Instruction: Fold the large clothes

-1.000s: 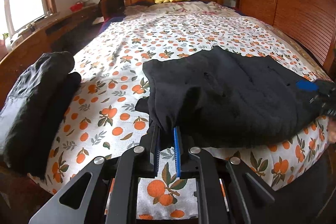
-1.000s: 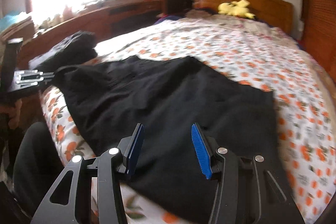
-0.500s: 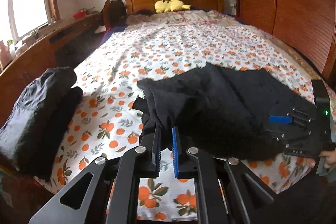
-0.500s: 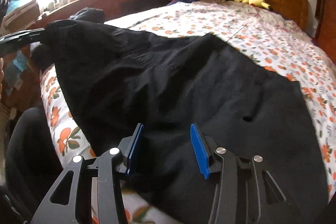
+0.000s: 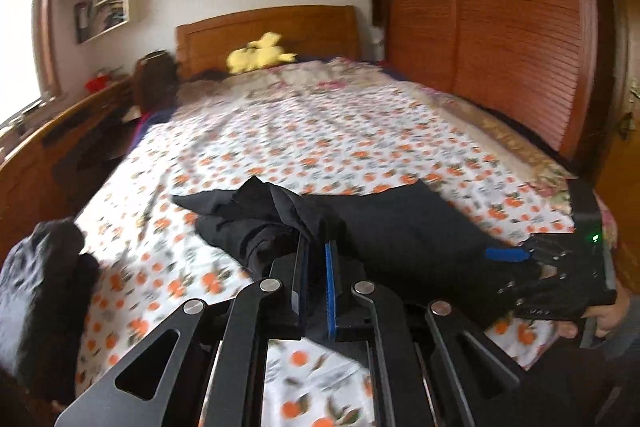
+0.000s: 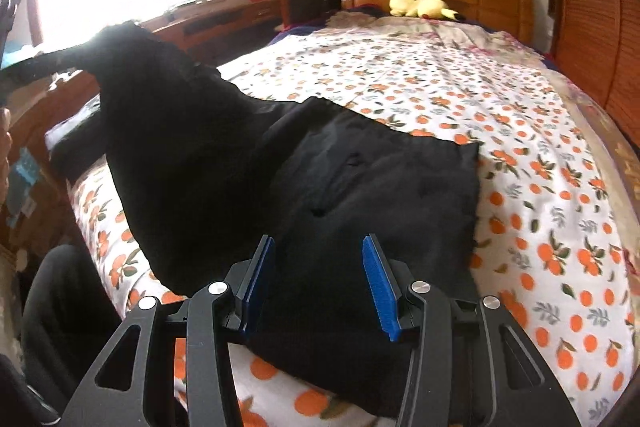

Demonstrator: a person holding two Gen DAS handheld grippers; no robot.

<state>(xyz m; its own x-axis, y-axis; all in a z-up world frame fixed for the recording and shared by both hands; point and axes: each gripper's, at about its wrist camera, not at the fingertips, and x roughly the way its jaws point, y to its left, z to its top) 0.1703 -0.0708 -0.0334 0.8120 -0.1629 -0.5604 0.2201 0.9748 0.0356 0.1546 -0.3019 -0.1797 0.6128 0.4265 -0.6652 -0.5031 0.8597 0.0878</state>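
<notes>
Your left gripper [image 5: 316,259] was clamped on a bunched edge of the black garment [image 6: 360,195], lifting that end clear of the bed [image 6: 540,155] near its foot edge. Your right gripper [image 6: 318,283] stood with jaws parted, nothing between the pads, just above the garment's flat part at the foot edge. A second dark garment [image 5: 36,291] lay bundled at the foot's left corner.

The left gripper [image 5: 316,251] pinches one end of the black garment [image 6: 360,195] and now carries it higher and across than a second ago, so that end hangs clear of the flowered sheet [image 6: 520,131] and folds toward the other end. The garment's footprint on the bed looks shorter. The right gripper [image 6: 320,279] has shifted slightly over the cloth.
</notes>
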